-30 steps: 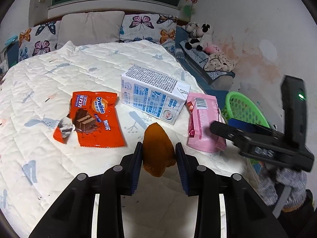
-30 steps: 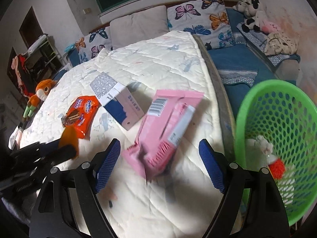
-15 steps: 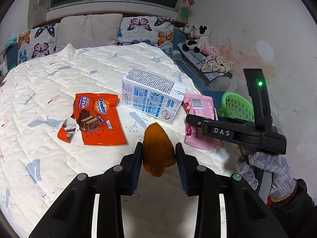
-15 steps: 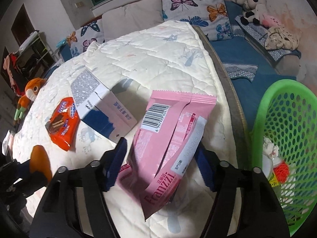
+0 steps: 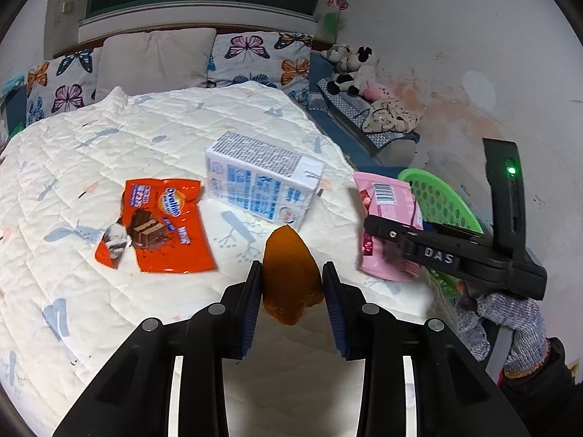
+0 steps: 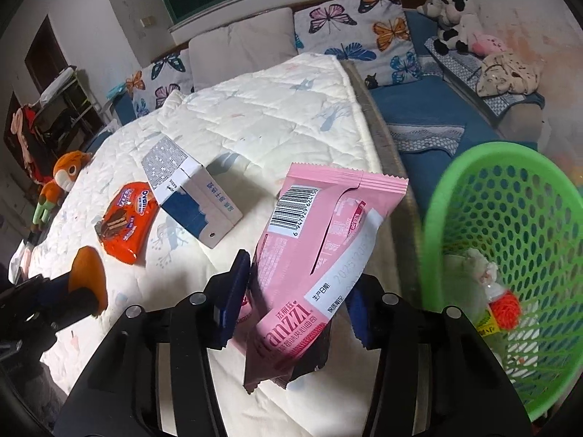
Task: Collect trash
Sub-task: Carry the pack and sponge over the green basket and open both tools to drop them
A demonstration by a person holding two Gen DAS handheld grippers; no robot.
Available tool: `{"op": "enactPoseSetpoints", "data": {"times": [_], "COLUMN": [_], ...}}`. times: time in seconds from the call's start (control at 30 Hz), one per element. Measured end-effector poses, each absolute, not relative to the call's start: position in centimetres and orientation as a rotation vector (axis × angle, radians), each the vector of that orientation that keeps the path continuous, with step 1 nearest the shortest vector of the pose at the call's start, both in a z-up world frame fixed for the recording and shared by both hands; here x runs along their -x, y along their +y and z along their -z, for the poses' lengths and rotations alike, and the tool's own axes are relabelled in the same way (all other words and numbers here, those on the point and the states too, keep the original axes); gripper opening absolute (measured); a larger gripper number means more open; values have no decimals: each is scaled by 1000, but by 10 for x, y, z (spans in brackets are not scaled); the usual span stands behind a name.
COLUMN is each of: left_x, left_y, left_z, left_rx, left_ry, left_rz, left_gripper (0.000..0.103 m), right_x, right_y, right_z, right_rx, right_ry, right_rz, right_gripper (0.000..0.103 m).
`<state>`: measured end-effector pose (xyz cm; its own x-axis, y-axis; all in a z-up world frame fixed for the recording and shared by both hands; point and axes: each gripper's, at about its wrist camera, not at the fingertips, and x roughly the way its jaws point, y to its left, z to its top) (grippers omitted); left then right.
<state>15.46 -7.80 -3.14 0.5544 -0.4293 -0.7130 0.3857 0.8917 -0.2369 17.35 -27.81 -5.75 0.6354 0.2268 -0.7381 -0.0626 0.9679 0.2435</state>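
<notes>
We hold an orange-brown scrap [image 5: 291, 280] pinched between the blue pads of our left gripper [image 5: 292, 284], raised over the near part of the white quilt [image 5: 145, 134]. Our right gripper [image 6: 297, 295] is clamped on the lower part of a pink wrapper [image 6: 320, 240], whose top end with the barcode stands up and leans toward the green basket [image 6: 517, 218]. In the left view the same wrapper sits at the right edge of the bed, with the right gripper's black body crossing in front of it and a gloved hand [image 5: 510, 327] below. The basket stands just beside the bed on that side and already contains a pale crumpled thing and something with a red tuft; we cannot tell what they are. On the quilt, a white and blue carton [image 5: 262, 178] lies on its side between the pink wrapper and an orange snack wrapper [image 5: 167, 225], which lies flat with a torn piece at its left edge. Butterfly pillows [image 5: 262, 58] line the head of the bed, and plush toys [image 5: 349, 65] rest on the blue bench beyond the basket.
</notes>
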Motion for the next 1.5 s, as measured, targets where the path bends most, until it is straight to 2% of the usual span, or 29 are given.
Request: {"op": "enactPoseSetpoints", "data": {"times": [0.27,0.83,1.17,1.5], "left_x": [-154,-163,-166,-170], "left_y": [-108,-197,-240,-278], "left_z": [26,9,13,25], "left_rx": [30,-64,-106,-138], "left_ry": [858,848,868,900], "left_rz": [549,692,753,785], "left_gripper": [33,33,33,33], "right_x": [-149,-124,-111,-79], "right_y": [-319,-415,-438,-455], "right_z": [47,62,65,62], "right_rx": [-231,-312,-338,-360], "right_ry": [836,846,841,813], "right_rz": [-98,98,142,180], "right_gripper": [50,53,65,69]}}
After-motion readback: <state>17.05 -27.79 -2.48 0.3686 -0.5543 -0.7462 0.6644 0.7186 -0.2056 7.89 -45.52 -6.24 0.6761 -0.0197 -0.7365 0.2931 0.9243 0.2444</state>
